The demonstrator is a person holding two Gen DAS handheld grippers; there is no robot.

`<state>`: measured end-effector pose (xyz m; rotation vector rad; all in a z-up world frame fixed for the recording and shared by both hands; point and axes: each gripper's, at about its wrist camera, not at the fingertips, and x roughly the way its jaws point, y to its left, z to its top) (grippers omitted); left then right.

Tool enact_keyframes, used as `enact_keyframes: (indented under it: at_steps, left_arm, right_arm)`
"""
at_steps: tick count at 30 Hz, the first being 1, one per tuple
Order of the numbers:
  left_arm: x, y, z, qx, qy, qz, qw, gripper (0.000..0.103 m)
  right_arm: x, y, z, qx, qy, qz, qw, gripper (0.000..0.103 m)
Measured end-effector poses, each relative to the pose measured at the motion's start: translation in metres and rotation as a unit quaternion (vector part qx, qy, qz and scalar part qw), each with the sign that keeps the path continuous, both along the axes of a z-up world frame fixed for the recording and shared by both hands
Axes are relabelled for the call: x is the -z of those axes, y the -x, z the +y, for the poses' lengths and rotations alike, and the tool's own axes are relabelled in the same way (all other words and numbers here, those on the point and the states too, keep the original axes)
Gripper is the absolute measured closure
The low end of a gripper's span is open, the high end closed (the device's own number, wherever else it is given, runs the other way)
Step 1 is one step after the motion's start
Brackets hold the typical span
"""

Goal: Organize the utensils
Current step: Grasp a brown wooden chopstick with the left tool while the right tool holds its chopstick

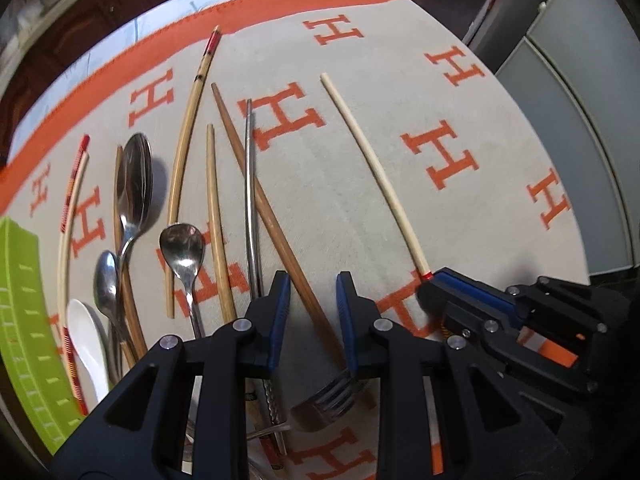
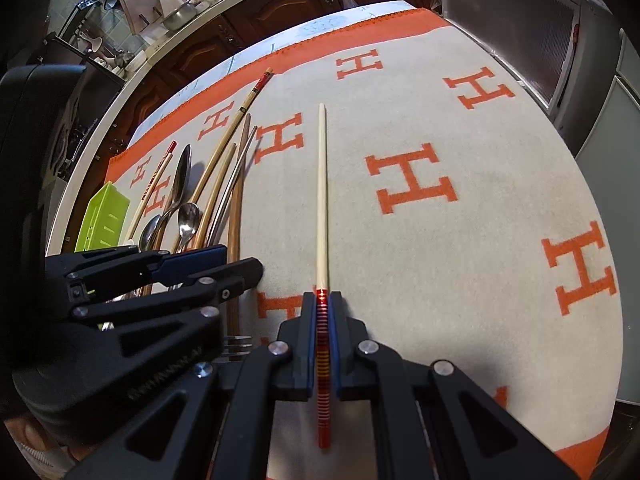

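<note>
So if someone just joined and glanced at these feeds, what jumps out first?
The right gripper is shut on the pale chopstick by its red-striped end, apart from the rest on the cream cloth with orange H letters. Left of it lies the jumble of spoons and chopsticks, with the left gripper open astride a brown chopstick. A lime green tray sits at the far left.

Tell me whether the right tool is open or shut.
Shut. The right tool has both blue pads pressed against the red-striped end of the pale chopstick, with no gap showing.
</note>
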<state>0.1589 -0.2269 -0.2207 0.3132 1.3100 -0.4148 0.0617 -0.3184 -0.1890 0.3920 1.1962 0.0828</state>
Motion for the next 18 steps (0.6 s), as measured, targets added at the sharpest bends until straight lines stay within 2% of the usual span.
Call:
enact_keyframes:
  at_steps: [1, 4, 11, 18]
  left_arm:
    - [0.0, 0.001, -0.002, 0.003, -0.005, -0.007, 1.0, 0.092]
    - [-0.001, -0.003, 0.002, -0.013, 0.017, -0.002, 0.9998, 0.098]
    - [-0.007, -0.011, 0.029, -0.046, 0.128, 0.025, 0.9904, 0.099]
    - [-0.025, -0.012, 0.036, -0.048, 0.198, 0.032, 0.9786, 0.099]
  right_arm:
    - [0.0, 0.0, 0.0, 0.0, 0.0, 0.0, 1.0, 0.097]
    - [0.001, 0.001, 0.0, 0.001, -0.003, -0.002, 1.0, 0.098]
    - [0.002, 0.004, -0.002, 0.008, -0.015, -0.008, 1.0, 0.097]
    - [0.003, 0.005, -0.005, 0.013, -0.029, -0.014, 0.999, 0.097]
